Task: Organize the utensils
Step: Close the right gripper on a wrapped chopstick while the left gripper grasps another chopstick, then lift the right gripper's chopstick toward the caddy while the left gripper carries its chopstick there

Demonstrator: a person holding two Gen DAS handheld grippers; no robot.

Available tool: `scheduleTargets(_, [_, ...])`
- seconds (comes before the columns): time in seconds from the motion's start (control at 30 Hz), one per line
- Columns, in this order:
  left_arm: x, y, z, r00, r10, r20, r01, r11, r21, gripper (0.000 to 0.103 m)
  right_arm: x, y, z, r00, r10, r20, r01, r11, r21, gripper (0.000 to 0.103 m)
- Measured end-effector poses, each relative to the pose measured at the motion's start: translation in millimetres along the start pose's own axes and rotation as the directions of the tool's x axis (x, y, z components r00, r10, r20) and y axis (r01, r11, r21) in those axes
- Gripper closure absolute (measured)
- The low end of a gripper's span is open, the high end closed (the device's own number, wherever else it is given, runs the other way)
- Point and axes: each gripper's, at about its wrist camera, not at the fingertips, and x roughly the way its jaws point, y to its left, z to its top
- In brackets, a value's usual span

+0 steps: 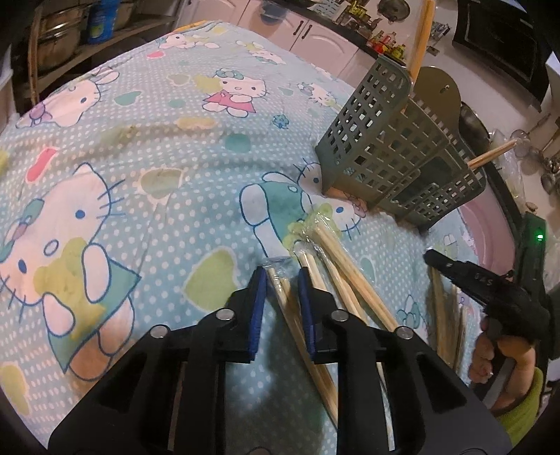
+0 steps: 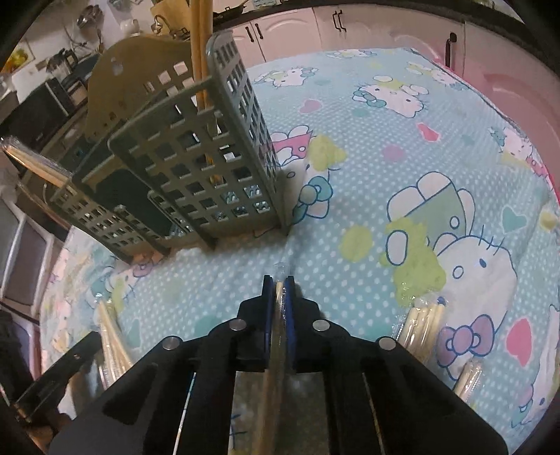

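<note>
A grey-green slotted utensil holder (image 1: 395, 154) stands on the Hello Kitty cloth, with chopsticks (image 1: 421, 35) standing in its tall part; it also shows in the right wrist view (image 2: 196, 168). Several plastic-wrapped chopstick pairs (image 1: 336, 259) lie on the cloth in front of it. My left gripper (image 1: 281, 276) is open, its jaws either side of one wrapped pair (image 1: 290, 308), which lies on the cloth. My right gripper (image 2: 279, 283) is shut on a wrapped chopstick pair (image 2: 276, 336), held above the cloth in front of the holder.
More wrapped chopsticks lie at the right (image 2: 423, 329) and left (image 2: 112, 336) of my right gripper. The right gripper and the hand holding it show in the left wrist view (image 1: 490, 294). Pink cabinets (image 2: 385, 24) and a cluttered counter (image 1: 385, 38) surround the table.
</note>
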Motion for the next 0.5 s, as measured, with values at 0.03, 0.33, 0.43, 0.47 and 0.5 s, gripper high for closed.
scheduleTargets(0.03, [0.6, 0.0, 1.2, 1.0, 0.001, -0.002, -0.001, 1.0, 0.001, 0.093, -2.3, -0.2, 0.1, 1.0, 0.01, 0.005, -0.01, 1.0, 0.0, 0.096])
scheduleTargets(0.33, [-18.3, -6.8, 6.0, 0.998, -0.03, 0.059, 0.029, 0.999, 0.018, 0.099, -40.9, 13.7, -6.0, 0.99, 0.109, 0.091, -0.104, 0.993, -0.056, 0.097])
scheduleTargets(0.43, [-31.7, -11.7, 7.1, 0.995, -0.044, 0.09, 0.042, 0.999, 0.03, 0.1, -58.7, 17.8, -8.9, 0.984, 0.131, 0.121, -0.123, 0.99, -0.073, 0.097])
scheduleTargets(0.47, [-36.2, -13.8, 7.7, 0.994, -0.045, 0.101, 0.041, 0.998, 0.037, 0.1, -65.8, 18.8, -9.6, 0.981, 0.141, 0.136, -0.131, 0.988, -0.079, 0.097])
scheduleTargets(0.5, [-41.9, -17.0, 7.8, 0.992, -0.048, 0.114, 0.043, 0.998, 0.044, 0.1, -72.3, 19.8, -9.8, 0.977, 0.149, 0.151, -0.137, 0.987, -0.087, 0.097])
